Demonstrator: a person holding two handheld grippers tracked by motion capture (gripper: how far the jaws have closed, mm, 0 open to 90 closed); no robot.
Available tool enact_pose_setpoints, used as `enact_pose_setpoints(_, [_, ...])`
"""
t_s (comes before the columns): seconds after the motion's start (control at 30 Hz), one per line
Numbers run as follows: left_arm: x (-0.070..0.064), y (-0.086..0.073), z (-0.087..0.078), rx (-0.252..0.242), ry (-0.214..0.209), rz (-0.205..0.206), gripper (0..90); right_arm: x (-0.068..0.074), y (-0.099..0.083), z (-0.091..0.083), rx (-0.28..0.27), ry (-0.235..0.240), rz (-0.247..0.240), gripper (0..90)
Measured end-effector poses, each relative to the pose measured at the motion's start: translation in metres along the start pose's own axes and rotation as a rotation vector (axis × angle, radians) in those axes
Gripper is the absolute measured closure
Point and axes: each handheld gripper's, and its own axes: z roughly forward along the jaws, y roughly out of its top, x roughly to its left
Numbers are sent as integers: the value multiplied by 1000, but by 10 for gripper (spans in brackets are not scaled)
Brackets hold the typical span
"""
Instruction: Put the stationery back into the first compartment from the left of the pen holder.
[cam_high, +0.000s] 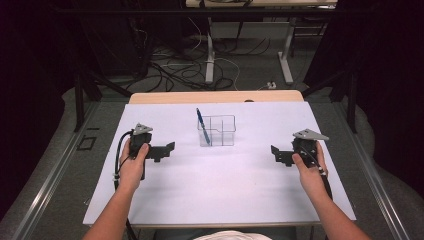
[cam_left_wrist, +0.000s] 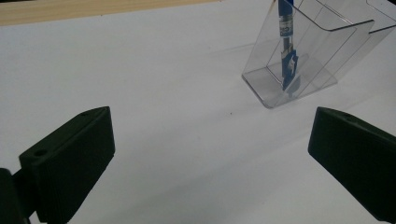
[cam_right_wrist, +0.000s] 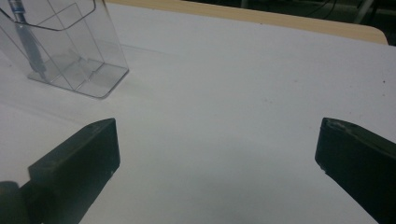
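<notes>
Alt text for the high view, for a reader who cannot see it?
A blue pen stands tilted in a clear divided holder at the middle of a white table. The left tongs and right tongs, both open, flank it, each held by a hand.

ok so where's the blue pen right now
In the high view the blue pen stands tilted in the left front compartment of the clear holder at the middle of the white table, between the two open tongs.
</notes>
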Motion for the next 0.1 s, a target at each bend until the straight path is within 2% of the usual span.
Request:
enact_pose_setpoints(0.03, [1,1,-1,10,-12,-2,3,-2,-1,1,-5,2,9,0])
enact_pose_setpoints(0.1, [1,1,-1,-4,-8,-1,3,-4,-3,3,2,-20,26,0])
